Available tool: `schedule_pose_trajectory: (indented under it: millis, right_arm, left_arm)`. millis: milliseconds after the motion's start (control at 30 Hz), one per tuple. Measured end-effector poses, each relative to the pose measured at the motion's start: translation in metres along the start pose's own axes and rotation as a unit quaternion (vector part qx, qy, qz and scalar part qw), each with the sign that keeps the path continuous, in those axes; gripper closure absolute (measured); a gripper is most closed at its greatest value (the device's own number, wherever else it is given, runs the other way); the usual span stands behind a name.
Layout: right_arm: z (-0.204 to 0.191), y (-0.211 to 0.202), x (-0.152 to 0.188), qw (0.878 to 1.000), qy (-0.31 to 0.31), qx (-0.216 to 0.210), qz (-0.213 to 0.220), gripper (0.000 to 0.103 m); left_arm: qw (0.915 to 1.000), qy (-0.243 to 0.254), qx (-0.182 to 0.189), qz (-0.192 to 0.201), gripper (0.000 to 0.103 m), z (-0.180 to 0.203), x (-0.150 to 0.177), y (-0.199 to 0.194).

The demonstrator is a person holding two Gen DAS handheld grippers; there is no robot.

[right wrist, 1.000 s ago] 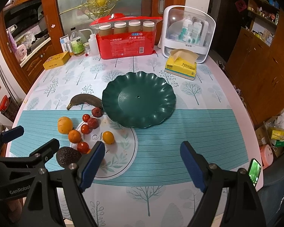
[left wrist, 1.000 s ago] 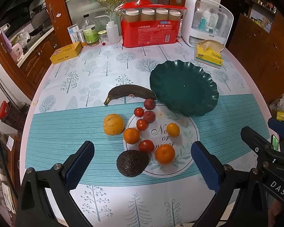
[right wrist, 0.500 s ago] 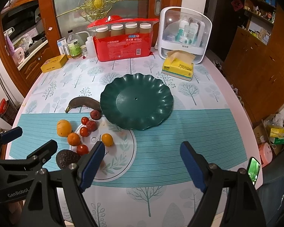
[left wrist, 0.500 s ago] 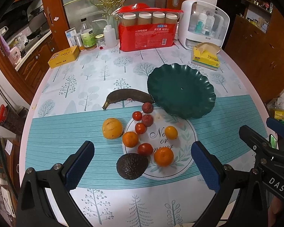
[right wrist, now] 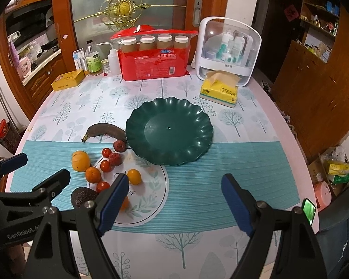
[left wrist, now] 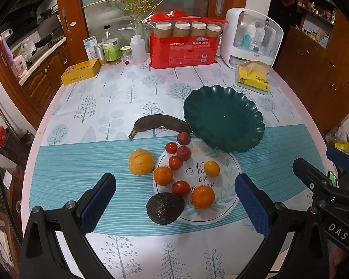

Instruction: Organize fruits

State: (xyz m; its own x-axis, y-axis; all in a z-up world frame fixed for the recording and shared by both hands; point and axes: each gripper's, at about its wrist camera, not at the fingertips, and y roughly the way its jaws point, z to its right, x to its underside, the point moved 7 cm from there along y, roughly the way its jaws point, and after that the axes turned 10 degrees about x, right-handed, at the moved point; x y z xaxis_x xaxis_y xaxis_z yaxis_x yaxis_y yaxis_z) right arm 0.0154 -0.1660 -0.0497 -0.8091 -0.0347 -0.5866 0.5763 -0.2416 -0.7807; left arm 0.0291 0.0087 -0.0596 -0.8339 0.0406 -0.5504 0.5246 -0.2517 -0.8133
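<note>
Right gripper (left wrist: 337, 229), lower right of the left wrist view: showing "DAS"
Left gripper (right wrist: 21, 229), lower left of the right wrist view: showing "GenRobot.A…", the rest cut off
Tablecloth (left wrist: 199, 176), round print under the fruit: showing "No… or never", partly hidden
Red pack (right wrist: 154, 64), upper middle: carrying Chinese print too small for reading

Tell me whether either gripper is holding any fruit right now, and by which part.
Nothing is held. The left gripper and right gripper are both open above the table, and the dark avocado lies untouched.

Tabletop (right wrist: 244, 162) bare betw. green plate (right wrist: 169, 131) and near edge: free approach. Fruit cluster (left wrist: 181, 169) tightly packed; banana (left wrist: 160, 124) touches plate rim. Tissue box (right wrist: 218, 91) stands behind plate.
</note>
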Motion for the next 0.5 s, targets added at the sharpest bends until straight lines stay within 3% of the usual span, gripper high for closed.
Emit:
schedule_pose_trajectory:
  millis: [267, 400, 500]
  right_arm:
    - [-0.013, 0.004, 0.000, 1.000, -0.017, -0.011, -0.006, 0.021]
    - [-0.017, 0.010, -0.002, 1.000, -0.014, -0.018, -0.008, 0.021]
    - [-0.026, 0.019, 0.002, 0.999, -0.020, -0.029, -0.020, 0.021]
  left_arm:
    - [0.9992, -0.029, 0.028, 0.004, 0.001, -0.022, 0.002, 0.006]
    - [0.9973, -0.060, 0.027, 0.033, 0.001, -0.052, 0.000, 0.004]
    - [0.9975, -0.052, 0.024, 0.042, 0.001, -0.065, 0.000, 0.005]
